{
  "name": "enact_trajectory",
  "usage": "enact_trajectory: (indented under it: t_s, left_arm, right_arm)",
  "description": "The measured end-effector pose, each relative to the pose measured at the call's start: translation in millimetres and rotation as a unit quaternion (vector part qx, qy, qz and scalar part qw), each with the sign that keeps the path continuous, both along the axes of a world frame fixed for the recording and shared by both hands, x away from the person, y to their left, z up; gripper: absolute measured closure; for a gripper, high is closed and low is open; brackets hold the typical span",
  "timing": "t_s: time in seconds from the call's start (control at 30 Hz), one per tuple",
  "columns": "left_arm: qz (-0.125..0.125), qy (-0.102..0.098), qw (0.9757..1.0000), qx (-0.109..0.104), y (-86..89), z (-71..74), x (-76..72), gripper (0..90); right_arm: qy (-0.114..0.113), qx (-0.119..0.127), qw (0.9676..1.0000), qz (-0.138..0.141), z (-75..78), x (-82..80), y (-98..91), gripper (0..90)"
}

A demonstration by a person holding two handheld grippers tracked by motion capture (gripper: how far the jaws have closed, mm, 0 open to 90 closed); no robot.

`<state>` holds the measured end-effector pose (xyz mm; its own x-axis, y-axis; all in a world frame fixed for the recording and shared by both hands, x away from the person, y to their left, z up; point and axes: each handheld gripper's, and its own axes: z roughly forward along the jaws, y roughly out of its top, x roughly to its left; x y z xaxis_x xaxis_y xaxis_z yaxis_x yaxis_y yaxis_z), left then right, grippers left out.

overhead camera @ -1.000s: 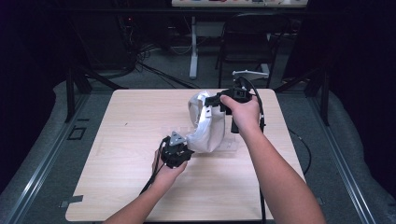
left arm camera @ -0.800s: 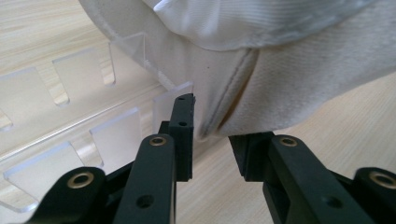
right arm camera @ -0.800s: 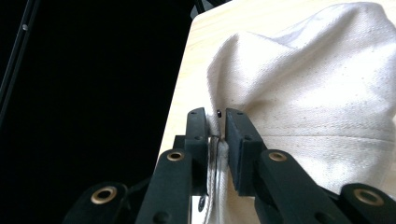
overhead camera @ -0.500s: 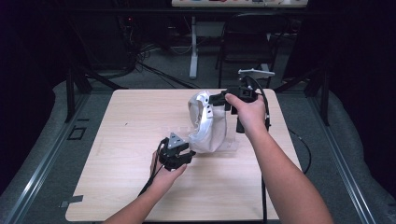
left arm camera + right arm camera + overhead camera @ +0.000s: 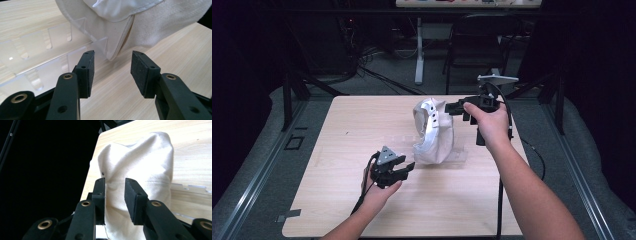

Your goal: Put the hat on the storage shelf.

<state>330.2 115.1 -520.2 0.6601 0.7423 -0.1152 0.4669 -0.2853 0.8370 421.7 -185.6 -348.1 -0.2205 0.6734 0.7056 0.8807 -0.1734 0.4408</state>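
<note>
A white cloth cap (image 5: 432,132) stands on edge on a clear acrylic rack (image 5: 458,156) in the middle of the wooden table (image 5: 337,140). My left gripper (image 5: 404,167) sits low at the cap's near left. Its jaws have just been opening and stand open with nothing between them, and the cap's brim (image 5: 117,37) is just ahead of the pads. My right gripper (image 5: 453,107) hovers at the cap's upper right. Its jaws have also just been opening; the cap's crown (image 5: 142,162) shows through the gap, and the pads do not press on it.
The clear rack (image 5: 37,52) has slots along its edge and lies flat under the cap. A cable (image 5: 532,150) trails off the table's right edge. A chair (image 5: 482,45) and stand legs sit beyond the far edge.
Both grippers opened and came off the cap. The left drew back toward the near left; the right pulled away to the right and slightly up. The cap stayed on the rack.
</note>
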Motion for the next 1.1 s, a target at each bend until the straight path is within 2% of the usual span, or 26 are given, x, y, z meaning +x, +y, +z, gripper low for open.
enact_trajectory:
  t_s: [0.27, 0.33, 0.43, 0.57, 0.63, 0.77, 0.87, 1.1]
  left_arm:
    - [0.018, 0.002, 0.9998, 0.001, 33.4, -1.4, -7.3, 53.5]
    - [0.026, 0.008, 0.9996, 0.001, 41.8, -3.1, -9.2, 53.4]
    - [0.040, 0.011, 0.9991, 0.003, 56.7, -6.7, -11.4, 53.3]
    - [0.063, 0.020, 0.9978, -0.007, 73.7, -11.7, -13.2, 53.3]
    - [0.067, 0.022, 0.9975, -0.008, 79.2, -12.6, -13.5, 53.3]
    - [0.071, 0.023, 0.9972, -0.003, 87.1, -15.6, -15.1, 53.1]
    - [0.072, 0.025, 0.9971, -0.002, 88.0, -17.1, -15.1, 53.0]
    - [0.069, 0.023, 0.9973, 0.001, 87.7, -20.6, -14.1, 52.9]
  right_arm:
    - [0.004, -0.008, 1.0000, -0.002, -5.4, -9.6, -12.8, 70.0]
    - [0.003, -0.009, 1.0000, -0.002, -7.3, -12.4, -16.0, 69.4]
    - [0.006, -0.013, 0.9999, -0.001, -10.6, -17.5, -21.4, 68.0]
    - [0.009, -0.014, 0.9998, -0.005, -15.9, -24.5, -28.3, 67.7]
    - [0.008, -0.016, 0.9998, -0.007, -20.1, -29.0, -31.9, 67.7]
    - [0.004, -0.023, 0.9997, -0.010, -27.0, -37.8, -36.3, 67.7]
    - [-0.002, -0.034, 0.9994, -0.009, -30.7, -43.6, -38.7, 67.7]
    - [-0.001, -0.038, 0.9992, -0.009, -47.3, -55.7, -42.3, 67.8]
